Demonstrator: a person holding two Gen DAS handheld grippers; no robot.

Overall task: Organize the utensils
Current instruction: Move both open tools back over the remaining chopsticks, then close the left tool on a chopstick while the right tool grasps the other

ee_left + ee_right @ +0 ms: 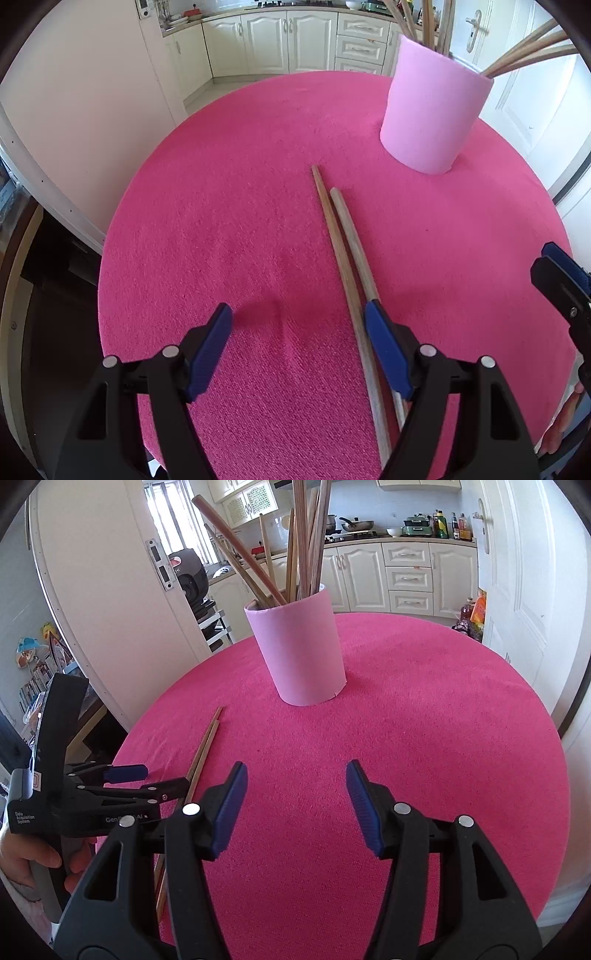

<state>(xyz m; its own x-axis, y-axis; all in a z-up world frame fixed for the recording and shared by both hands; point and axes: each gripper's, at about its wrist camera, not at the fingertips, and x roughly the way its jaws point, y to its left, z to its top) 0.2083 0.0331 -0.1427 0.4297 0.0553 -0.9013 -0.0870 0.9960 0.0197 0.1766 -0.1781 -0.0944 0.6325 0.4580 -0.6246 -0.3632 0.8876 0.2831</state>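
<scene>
Two wooden chopsticks lie side by side on the round pink tablecloth. They also show in the right wrist view. My left gripper is open low over the cloth, its right finger resting over the nearer chopstick; nothing is held. It also shows from the side in the right wrist view. A pink cylindrical holder with several wooden chopsticks stands at the far right; in the right wrist view the holder stands straight ahead. My right gripper is open and empty above the cloth.
The table edge curves close on the left with dark floor below. White kitchen cabinets and a white door stand behind the table. A white door panel stands to the left.
</scene>
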